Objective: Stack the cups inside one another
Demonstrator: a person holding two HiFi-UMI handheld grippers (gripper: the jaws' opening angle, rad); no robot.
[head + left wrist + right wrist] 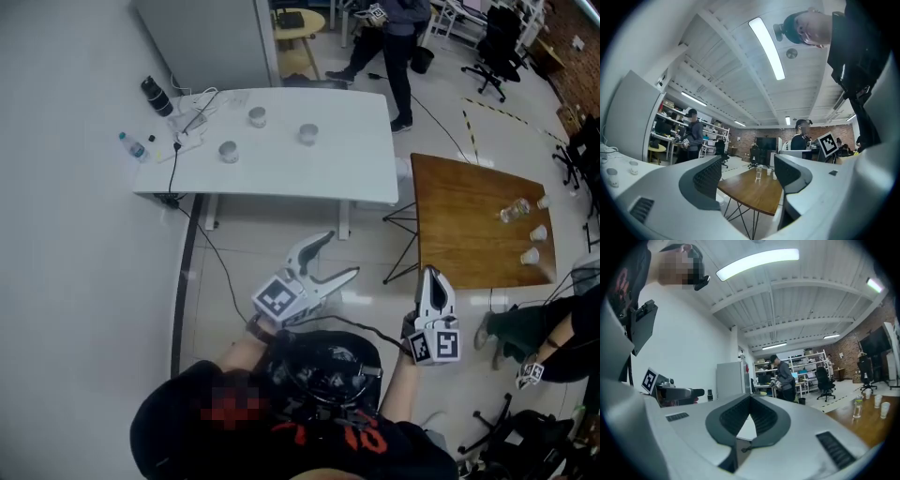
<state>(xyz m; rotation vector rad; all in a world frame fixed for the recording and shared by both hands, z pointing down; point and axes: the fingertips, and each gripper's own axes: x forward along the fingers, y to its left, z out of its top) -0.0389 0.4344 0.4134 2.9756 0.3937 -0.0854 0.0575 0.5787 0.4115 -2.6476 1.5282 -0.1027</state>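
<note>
Left gripper (342, 254) agape, ribbed pads (708, 176); cups (538, 233) seemingly clear plastic.

The left gripper (342, 254) is held out level, its jaws wide apart and empty. The right gripper (431, 275), jaws together, is nearer the wooden table (469, 216).

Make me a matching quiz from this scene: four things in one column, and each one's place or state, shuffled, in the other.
1. left claw
2. right claw
3. three small grey cups
4. clear plastic bottle

A. on the brown wooden table
B. jaws apart, nothing between them
C. on the white rectangular table
D. jaws shut together

Pairs: 1-B, 2-D, 3-C, 4-A.
</note>
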